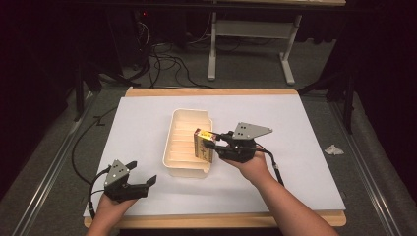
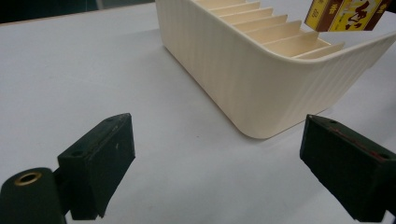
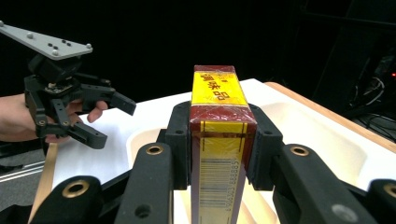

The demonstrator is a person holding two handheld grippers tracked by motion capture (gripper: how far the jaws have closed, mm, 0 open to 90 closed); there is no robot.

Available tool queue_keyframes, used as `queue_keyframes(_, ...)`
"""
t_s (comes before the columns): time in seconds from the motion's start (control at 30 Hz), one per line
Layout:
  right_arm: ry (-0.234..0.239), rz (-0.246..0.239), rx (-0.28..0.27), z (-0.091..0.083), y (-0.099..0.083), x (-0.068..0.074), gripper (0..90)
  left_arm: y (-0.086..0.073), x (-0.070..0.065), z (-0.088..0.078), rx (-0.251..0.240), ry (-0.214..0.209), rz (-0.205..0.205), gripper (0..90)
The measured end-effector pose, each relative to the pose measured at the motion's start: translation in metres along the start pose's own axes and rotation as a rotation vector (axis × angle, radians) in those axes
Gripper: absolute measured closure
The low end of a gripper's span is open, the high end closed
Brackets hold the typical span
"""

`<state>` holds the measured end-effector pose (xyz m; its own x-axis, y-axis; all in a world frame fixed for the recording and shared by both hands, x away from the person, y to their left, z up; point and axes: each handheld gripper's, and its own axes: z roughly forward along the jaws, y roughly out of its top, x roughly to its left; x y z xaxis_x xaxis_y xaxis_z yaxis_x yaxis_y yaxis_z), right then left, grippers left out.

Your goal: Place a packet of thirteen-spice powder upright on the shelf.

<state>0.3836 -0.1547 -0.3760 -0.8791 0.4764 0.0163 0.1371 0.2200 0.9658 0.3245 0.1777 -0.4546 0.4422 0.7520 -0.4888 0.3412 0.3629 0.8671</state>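
Nearest you, your left gripper [image 1: 140, 183] sits low at the near-left of the white sheet [image 1: 305, 147], jaws spread wide w/ nothing between them. In the left gripper view the near corner of the cream tray [image 2: 261, 88] lies ahead and a bit right, clear of both jaws.

Next out, your right gripper [image 1: 210, 143] is clamped on the yellow-and-maroon box [image 1: 203, 143], jaws pressed flat on its two broad faces; right gripper view has the box [image 3: 218, 140] end-on, barcode side toward the camera. The box is held just above the tray's near-right part, over the slots, not yet seated as far as I can tell.

The relation that matters: the tray's dividers [image 2: 280, 39] run across its width, and the tray's long axis runs away from you. Box is on edge; whether its thin side is parallel w/ the dividers I can't tell for sure from here. Right hand is the one on the job; left is well apart. Probably lower straight down into a near slot.
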Motion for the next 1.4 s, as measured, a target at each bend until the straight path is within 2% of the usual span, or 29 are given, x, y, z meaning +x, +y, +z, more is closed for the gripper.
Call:
queue_keyframes(0.5, 0.075, -0.007, -0.012, 0.019, 0.004, 0.01, 68.9, 0.0, 0.001, 0.0, 0.001, -0.001, 0.001, 10.9)
queue_keyframes(1.07, 0.153, -0.006, -0.026, 0.032, 0.001, 0.01, 68.9, -0.001, 0.002, 0.0, 0.013, -0.002, 0.006, 11.0)
queue_keyframes(1.27, 0.174, 0.001, -0.057, 0.033, -0.001, 0.009, 68.8, -0.002, 0.003, 0.0, 0.017, 0.005, 0.008, 11.0)
queue_keyframes(1.4, 0.181, -0.015, -0.033, 0.034, -0.002, 0.009, 68.8, -0.002, 0.003, 0.0, 0.018, 0.009, 0.011, 11.0)
